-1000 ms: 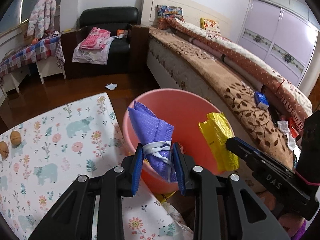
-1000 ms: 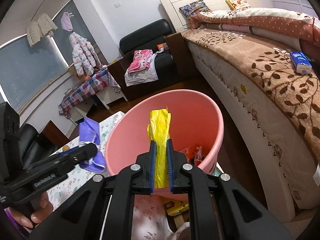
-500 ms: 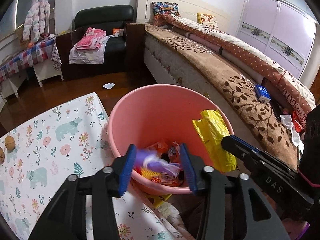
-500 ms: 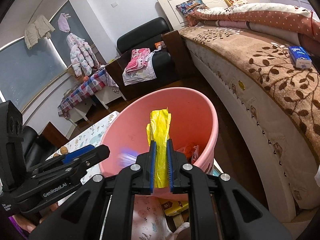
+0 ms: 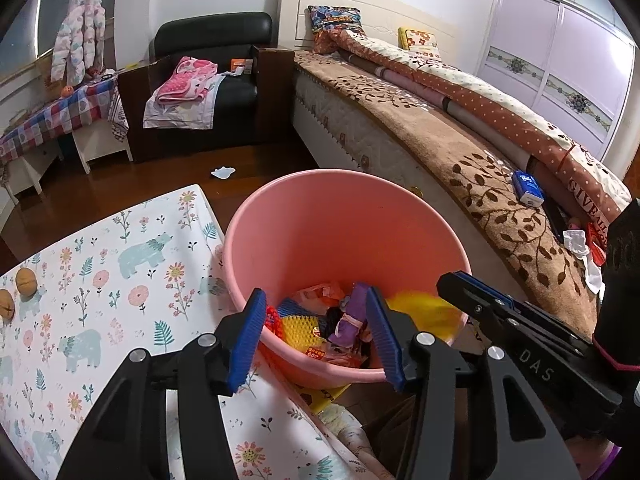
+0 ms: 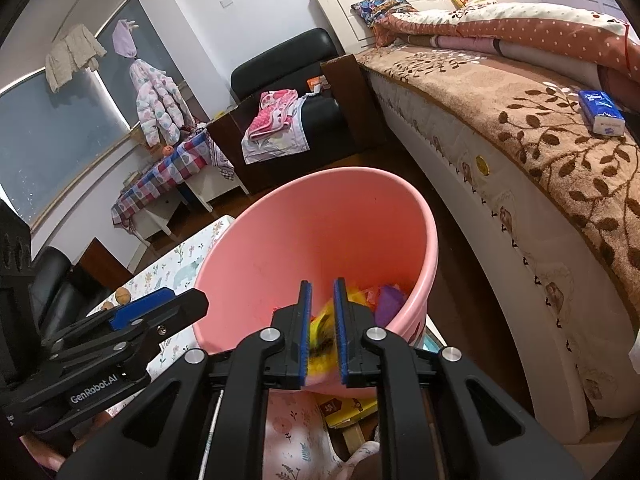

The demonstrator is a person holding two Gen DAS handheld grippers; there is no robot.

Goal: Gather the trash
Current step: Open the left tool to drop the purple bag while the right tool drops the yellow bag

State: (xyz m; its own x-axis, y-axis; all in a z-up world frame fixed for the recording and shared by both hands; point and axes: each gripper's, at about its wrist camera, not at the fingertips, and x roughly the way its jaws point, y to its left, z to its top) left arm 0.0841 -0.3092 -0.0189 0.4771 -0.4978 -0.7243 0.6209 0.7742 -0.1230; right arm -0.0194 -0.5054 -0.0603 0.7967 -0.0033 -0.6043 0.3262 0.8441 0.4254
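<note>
Both drops are made: the mask [image 5: 352,316] has been released by the open left gripper [image 5: 316,332] into the bin [image 5: 280,216]; the right gripper [image 6: 322,332] has just been opening, and the bag [image 6: 320,328] falls blurred toward 6 o'clock.

Dark wood floor [image 5: 120,184], bed [image 5: 460,140], black armchair [image 5: 224,60], wardrobe [image 5: 560,60]

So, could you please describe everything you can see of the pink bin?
The pink bin is a round, smooth bucket that looks like plastic, open-topped and upright, standing beside the floral-covered table and near the bed. Inside lie mixed wrappers, a purple mask and a blurred yellow bag.
</note>
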